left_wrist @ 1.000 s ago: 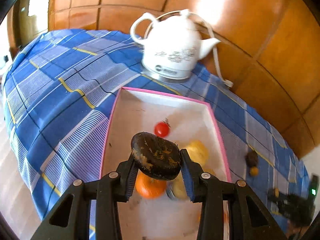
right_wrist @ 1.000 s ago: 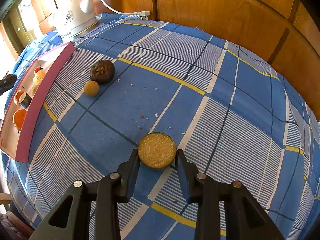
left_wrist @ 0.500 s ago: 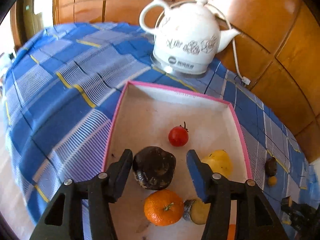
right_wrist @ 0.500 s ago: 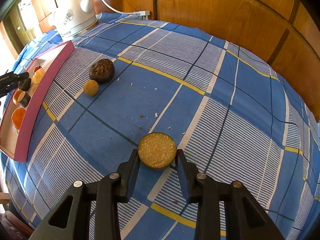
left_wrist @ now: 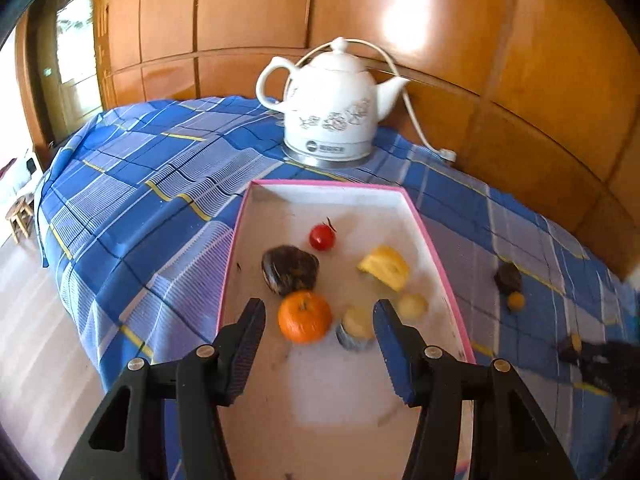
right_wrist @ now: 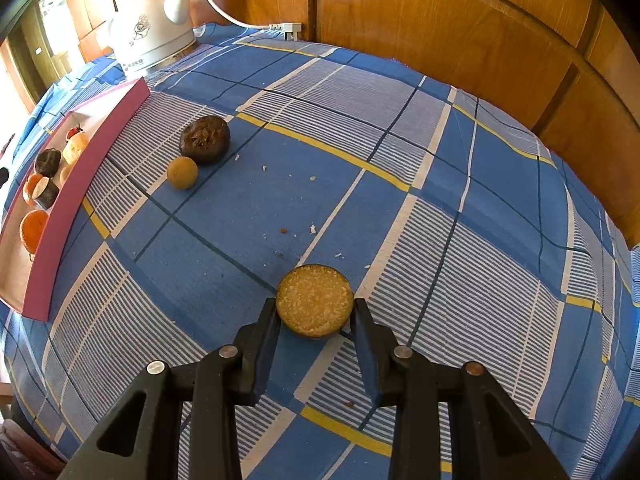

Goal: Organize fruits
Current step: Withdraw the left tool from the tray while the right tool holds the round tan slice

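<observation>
Left wrist view: the left claw (left_wrist: pixel 320 340) hangs wide apart and empty above the near end of the pink-rimmed tray (left_wrist: pixel 430 236), tilted down toward the fruit collected there. An orange (left_wrist: pixel 305 316) and a cut half fruit (left_wrist: pixel 356 328) lie between its fingers in this view, though below them. At 12 o'clock beyond sit a dark wrinkled fruit (left_wrist: pixel 290 269), a cherry tomato (left_wrist: pixel 321 237) and a yellow piece (left_wrist: pixel 385 267); a white kettle (left_wrist: pixel 332 104) stands past the tray's far rim.

Right wrist view: the right claw (right_wrist: pixel 315 316) is low over the cloth-covered worktop (right_wrist: pixel 460 208), its jaws closed against the sides of a halved fruit (right_wrist: pixel 315 300), cut face up, apparently ready to carry to the tray at 10 o'clock. A dark round fruit (right_wrist: pixel 205 145) and a small yellow ball fruit (right_wrist: pixel 182 173) wait loose at 11 o'clock, touching or nearly so.
</observation>
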### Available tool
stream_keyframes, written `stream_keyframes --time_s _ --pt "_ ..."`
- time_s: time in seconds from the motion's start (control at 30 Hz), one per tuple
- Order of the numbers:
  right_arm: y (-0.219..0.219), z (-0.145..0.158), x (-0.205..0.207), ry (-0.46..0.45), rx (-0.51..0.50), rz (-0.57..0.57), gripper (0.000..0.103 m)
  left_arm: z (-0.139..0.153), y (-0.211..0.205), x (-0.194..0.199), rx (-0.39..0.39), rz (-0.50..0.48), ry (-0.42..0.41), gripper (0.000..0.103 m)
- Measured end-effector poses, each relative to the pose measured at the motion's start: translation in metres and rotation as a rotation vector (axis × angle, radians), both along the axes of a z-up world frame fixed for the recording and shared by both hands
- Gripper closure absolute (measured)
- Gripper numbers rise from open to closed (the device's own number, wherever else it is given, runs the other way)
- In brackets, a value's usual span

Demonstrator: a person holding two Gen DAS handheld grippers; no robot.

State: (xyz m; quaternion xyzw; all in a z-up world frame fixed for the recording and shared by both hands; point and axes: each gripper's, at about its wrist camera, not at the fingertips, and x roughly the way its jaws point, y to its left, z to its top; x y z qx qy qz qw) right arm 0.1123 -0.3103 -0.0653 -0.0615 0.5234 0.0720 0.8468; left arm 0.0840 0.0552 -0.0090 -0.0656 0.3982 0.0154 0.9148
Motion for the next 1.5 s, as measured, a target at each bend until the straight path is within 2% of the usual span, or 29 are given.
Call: stream_keyframes --time_s 0.27,0.5,0.77,1.5 --pt "0.001 -0.001 -0.001 -0.005 -0.004 -0.002 0.067 -0.004 -0.003 -0.034 0.037 -0.014 -0.001 0.046" --pt "0.001 -0.001 -0.001 -0.009 -0.010 0.001 0.067 0.001 -0.007 -0.053 0.070 -0.013 -0.029 0.042" --pt "0.003 -0.001 -0.002 -0.015 -0.024 0.008 0.067 0.006 -0.016 -0.062 0.068 -0.034 -0.045 0.037" --pt "0.016 0.001 -0.004 0.013 -0.079 -0.011 0.067 0.007 -0.009 -0.070 0.019 -0.033 -0.054 0.036"
